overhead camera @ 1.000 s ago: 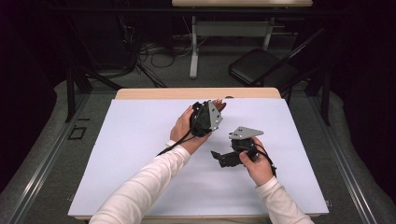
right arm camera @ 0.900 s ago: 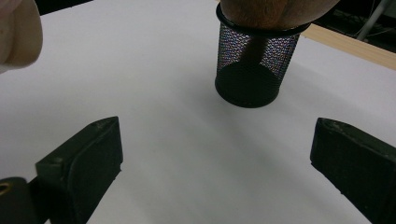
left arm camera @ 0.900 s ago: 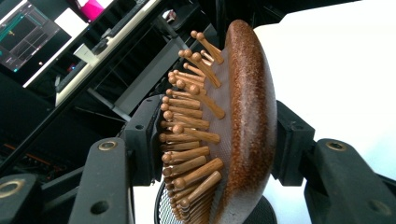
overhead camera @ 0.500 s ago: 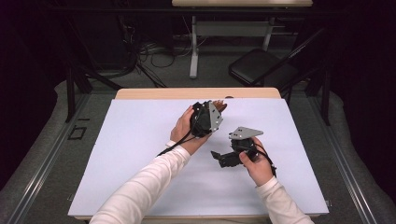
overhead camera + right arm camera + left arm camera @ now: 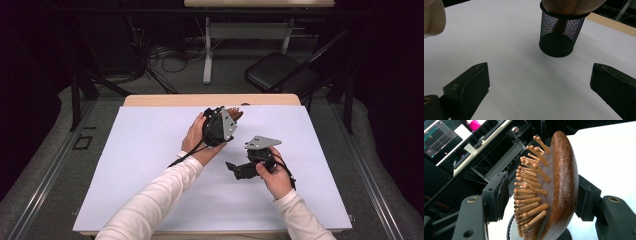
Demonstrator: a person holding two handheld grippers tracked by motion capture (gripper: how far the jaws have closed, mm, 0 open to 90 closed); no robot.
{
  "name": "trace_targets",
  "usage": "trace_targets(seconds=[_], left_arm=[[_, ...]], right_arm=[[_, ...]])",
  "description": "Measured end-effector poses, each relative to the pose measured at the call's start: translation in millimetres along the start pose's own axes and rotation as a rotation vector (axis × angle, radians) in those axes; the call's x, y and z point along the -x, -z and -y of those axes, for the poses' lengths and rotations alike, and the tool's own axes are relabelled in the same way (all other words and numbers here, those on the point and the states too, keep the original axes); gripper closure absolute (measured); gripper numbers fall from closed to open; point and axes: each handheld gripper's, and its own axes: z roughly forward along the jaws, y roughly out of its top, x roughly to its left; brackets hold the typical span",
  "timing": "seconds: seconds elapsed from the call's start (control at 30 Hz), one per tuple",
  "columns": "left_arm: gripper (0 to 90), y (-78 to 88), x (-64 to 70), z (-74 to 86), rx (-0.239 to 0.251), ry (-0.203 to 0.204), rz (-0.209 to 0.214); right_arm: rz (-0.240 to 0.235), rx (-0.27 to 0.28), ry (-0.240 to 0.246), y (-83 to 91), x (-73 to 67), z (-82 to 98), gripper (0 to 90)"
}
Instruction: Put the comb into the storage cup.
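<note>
A wooden hairbrush [image 5: 559,187] is seen between the jaws of the left gripper [image 5: 541,195], handle down in a black mesh cup [image 5: 560,35]. Those jaws have just been opening, and the left pad is clearly off the bristles. The right gripper [image 5: 539,85] is kept wide with nothing held, cup just ahead on the white worktop [image 5: 150,150].

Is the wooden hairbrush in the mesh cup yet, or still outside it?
In. The right gripper view shows the hairbrush handle down inside the upright mesh cup, head above the rim; the left claw has just been opening around it.
</note>
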Motion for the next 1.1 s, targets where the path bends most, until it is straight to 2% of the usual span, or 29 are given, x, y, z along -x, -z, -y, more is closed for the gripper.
trace_targets(seconds=[0.47,0.9,1.1], left_arm=[[33.9,1.3,-3.4,0.3,0.018,0.02,0.019],[33.9,6.6,-4.0,-1.1,0.031,0.018,0.024],[33.9,9.9,-3.2,-1.0,0.032,0.027,0.041]], right_arm=[[-0.001,-0.001,0.0,-0.2,0.0,0.2,2.2],[0.0,-0.004,0.007,-1.0,-0.6,0.6,2.3],[0.001,-0.004,0.004,-0.9,-0.3,0.7,2.3]])
